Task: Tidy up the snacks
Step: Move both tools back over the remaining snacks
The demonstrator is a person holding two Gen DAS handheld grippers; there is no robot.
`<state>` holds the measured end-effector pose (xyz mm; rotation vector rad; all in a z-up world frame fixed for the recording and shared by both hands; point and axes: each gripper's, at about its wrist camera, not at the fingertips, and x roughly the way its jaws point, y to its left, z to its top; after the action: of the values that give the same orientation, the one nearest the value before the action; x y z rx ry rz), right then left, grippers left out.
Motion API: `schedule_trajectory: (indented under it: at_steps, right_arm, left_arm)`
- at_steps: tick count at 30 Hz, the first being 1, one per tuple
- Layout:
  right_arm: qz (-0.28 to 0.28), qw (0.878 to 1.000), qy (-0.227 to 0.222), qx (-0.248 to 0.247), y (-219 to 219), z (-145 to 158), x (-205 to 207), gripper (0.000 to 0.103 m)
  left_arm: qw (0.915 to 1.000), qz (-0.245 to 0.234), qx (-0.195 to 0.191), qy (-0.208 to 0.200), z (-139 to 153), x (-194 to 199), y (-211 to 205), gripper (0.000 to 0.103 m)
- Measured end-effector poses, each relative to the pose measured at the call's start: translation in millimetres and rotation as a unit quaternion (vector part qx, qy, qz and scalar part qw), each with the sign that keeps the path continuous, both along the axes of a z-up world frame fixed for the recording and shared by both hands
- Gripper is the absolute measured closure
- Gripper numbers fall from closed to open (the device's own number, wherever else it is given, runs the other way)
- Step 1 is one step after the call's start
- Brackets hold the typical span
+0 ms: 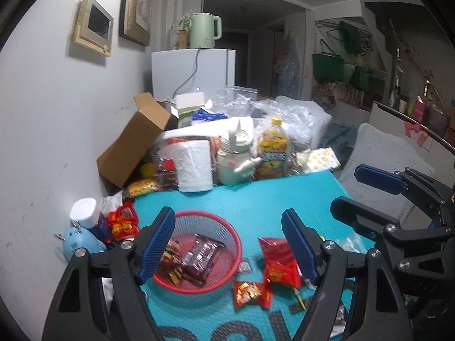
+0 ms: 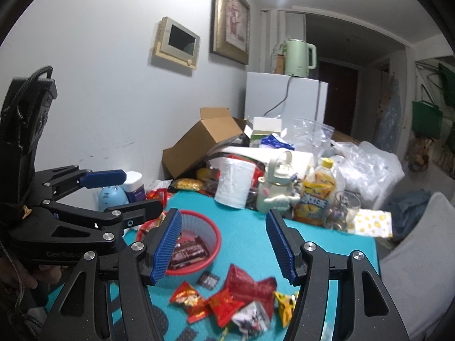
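A red mesh basket (image 1: 227, 230) (image 2: 214, 234) sits on the teal mat and holds a dark brown snack pack (image 1: 200, 257) (image 2: 189, 251) and small wrappers. Loose red and orange snack packets (image 1: 280, 270) (image 2: 247, 287) lie on the mat to the basket's right, with a small dark packet (image 2: 209, 280). My left gripper (image 1: 227, 247) is open and empty above the basket's near side. My right gripper (image 2: 224, 245) is open and empty above the mat between the basket and the loose packets; it also shows at the right in the left wrist view (image 1: 361, 190).
Behind the mat stand a paper towel roll (image 1: 193, 166), a pale bottle with a figure (image 1: 234, 157), a yellow juice bottle (image 1: 273, 152), a glass (image 1: 301, 153), a cardboard box (image 1: 133, 139) and plastic bags. A blue figure (image 1: 81, 240) and white jar (image 1: 85, 213) stand by the wall.
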<state>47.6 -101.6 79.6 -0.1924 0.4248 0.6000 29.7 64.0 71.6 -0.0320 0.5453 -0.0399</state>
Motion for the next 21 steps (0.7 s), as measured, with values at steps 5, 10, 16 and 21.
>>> schedule_trajectory:
  at_steps: [5,10,16,21]
  right_arm:
    - [-0.015,1.0,0.008,-0.003,-14.7,-6.5,-18.6,0.041]
    - [-0.033,0.999,0.02,-0.01,-28.1,-16.8,-34.1,0.039]
    - [-0.057,0.998,0.035,-0.014,-45.3,-33.0,-52.8,0.039]
    - [-0.079,0.995,0.048,-0.024,-56.3,-50.9,-64.9,0.038]
  left_arm:
    - [0.9996,-0.024,-0.01,0.01,-8.1,-15.1,-16.7,0.026]
    - [0.9979,-0.062,-0.01,0.017,-17.8,-27.1,-36.0,0.026]
    - [0.9962,-0.077,-0.016,0.036,-31.2,-36.4,-50.5,0.026]
    - [0.9959,-0.082,0.001,0.04,-45.2,-45.0,-64.1,0.026]
